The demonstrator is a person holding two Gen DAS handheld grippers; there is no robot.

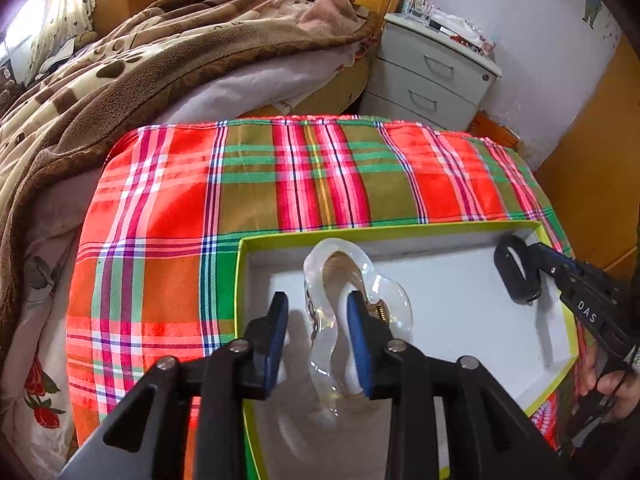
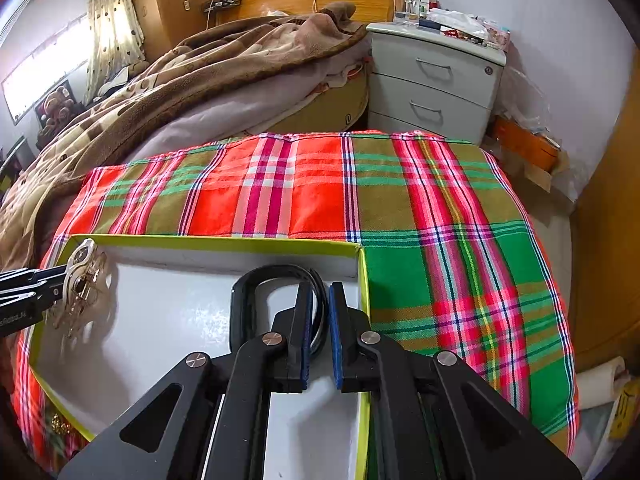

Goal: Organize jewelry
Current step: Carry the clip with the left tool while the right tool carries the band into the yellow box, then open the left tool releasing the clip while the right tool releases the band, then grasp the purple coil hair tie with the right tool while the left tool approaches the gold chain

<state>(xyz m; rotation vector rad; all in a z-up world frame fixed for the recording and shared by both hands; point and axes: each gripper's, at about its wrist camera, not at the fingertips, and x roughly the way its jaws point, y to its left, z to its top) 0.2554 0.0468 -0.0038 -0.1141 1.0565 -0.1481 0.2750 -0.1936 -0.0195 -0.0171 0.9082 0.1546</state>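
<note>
Clear hair claw stands between the released left tool; right tool clenches a black band.

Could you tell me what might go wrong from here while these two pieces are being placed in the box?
1. The clear piece stands between the open left gripper jaws; withdrawing carelessly could snag or tip it.
2. The right gripper pinches the black band close to the box corner wall, so it could knock the box.

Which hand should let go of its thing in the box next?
Right. The right gripper is shut on the black band, low inside the box. The left gripper already stands open around the clear piece lying there.
</note>
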